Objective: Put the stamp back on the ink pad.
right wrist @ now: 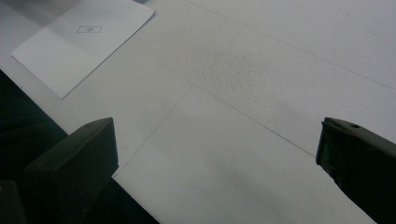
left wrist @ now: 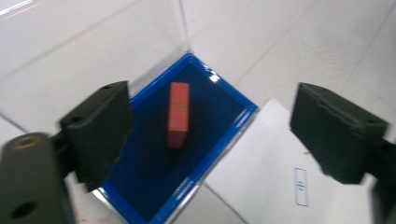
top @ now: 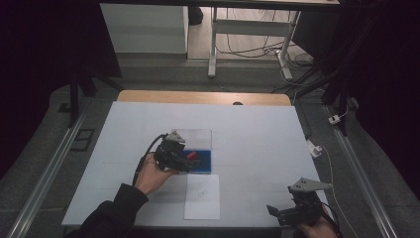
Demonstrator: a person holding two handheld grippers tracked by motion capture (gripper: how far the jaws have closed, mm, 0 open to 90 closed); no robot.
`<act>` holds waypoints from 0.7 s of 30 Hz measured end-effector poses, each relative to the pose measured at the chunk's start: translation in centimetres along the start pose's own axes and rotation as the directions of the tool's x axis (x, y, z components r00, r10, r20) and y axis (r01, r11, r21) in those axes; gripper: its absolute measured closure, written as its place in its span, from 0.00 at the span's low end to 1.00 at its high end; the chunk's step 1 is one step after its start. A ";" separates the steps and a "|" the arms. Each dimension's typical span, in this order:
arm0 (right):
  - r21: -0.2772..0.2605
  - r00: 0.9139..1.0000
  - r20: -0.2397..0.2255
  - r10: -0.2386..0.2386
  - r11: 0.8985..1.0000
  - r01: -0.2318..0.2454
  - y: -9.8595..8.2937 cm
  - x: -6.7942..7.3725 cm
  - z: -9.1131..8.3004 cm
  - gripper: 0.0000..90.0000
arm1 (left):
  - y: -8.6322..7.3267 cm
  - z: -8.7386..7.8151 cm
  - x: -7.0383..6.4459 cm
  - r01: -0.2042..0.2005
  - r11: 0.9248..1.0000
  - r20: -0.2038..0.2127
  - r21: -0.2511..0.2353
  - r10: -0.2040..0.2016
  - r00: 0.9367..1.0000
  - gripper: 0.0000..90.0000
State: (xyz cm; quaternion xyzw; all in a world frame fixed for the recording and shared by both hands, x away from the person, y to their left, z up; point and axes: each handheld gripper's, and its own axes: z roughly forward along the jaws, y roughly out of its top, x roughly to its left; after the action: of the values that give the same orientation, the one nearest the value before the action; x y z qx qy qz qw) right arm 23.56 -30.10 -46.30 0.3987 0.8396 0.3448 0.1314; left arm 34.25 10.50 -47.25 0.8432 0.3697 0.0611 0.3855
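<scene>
Near the middle of the white table (top: 257, 134), the left gripper (top: 184, 159) hangs over a blue tray (top: 204, 163) with clear walls. Its jaws are wide apart and hold nothing. Inside the tray lies a red block (left wrist: 178, 114), flat on the dark blue floor; in the left gripper view it sits between the two jaws but below them, not touching. Just on the near side of the tray lies a white sheet of paper (top: 202, 196) with a small printed mark. At the near right corner of the table, the right gripper (top: 283, 214) is low over the bare surface, jaws wide open and empty, well apart from the tray.
</scene>
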 end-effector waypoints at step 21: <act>-0.001 1.000 -0.002 -0.002 1.000 0.002 0.0 0.0 0.0 0.00 | -1.8 -2.2 -1.0 0.010 0.998 0.095 -0.062 -0.004 0.995 0.00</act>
State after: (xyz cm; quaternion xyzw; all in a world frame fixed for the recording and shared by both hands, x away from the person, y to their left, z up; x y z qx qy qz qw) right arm 23.53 -30.07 -46.27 0.3976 0.8398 0.3455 0.1313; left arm 31.63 11.94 -46.79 0.8313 0.3518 0.0312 0.4291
